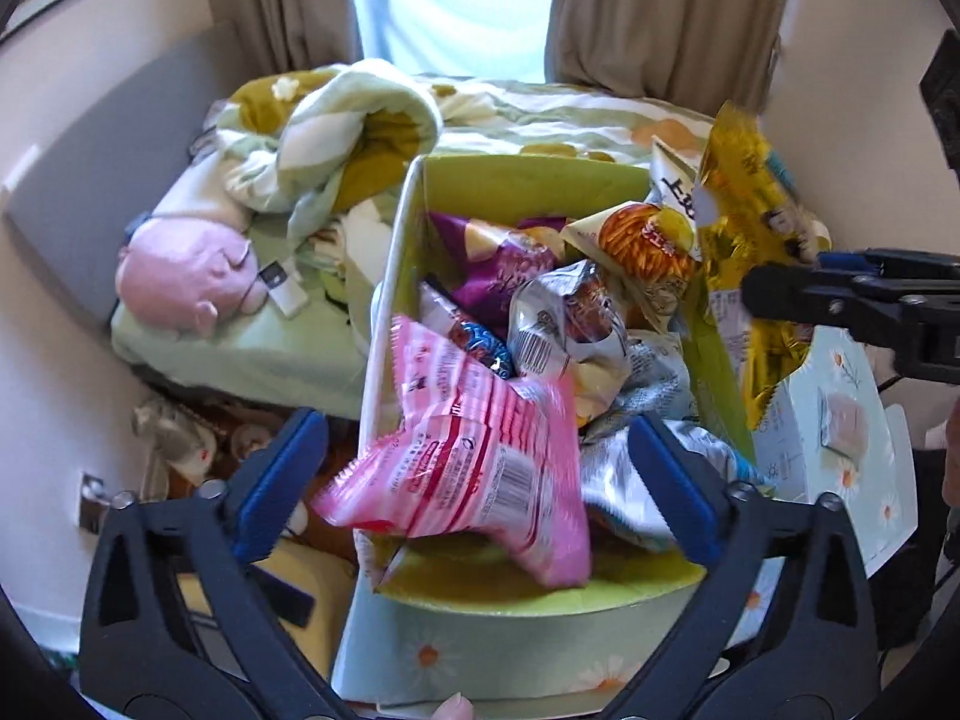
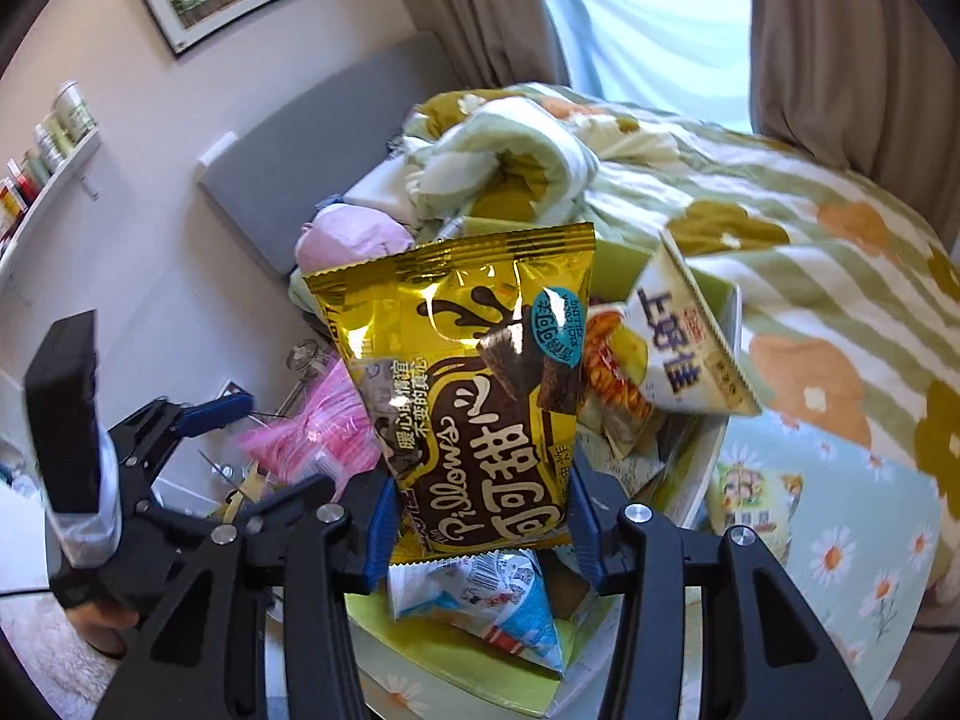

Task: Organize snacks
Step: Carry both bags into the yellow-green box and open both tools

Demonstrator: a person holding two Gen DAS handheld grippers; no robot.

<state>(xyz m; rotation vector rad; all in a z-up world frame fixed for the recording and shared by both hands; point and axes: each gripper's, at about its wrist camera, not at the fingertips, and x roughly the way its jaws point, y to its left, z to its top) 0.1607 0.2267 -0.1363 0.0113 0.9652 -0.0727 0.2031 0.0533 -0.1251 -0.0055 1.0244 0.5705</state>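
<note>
Blue-padded left gripper reads wide apart around a blurred pink packet lying on the near rim of my green snack box; from the right wrist view, right gripper is clamped on the gold Pillows bag, held upright above that box

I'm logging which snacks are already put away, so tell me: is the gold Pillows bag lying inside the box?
No, the gold Pillows bag is clamped upright between the right gripper fingers, above the box.
</note>
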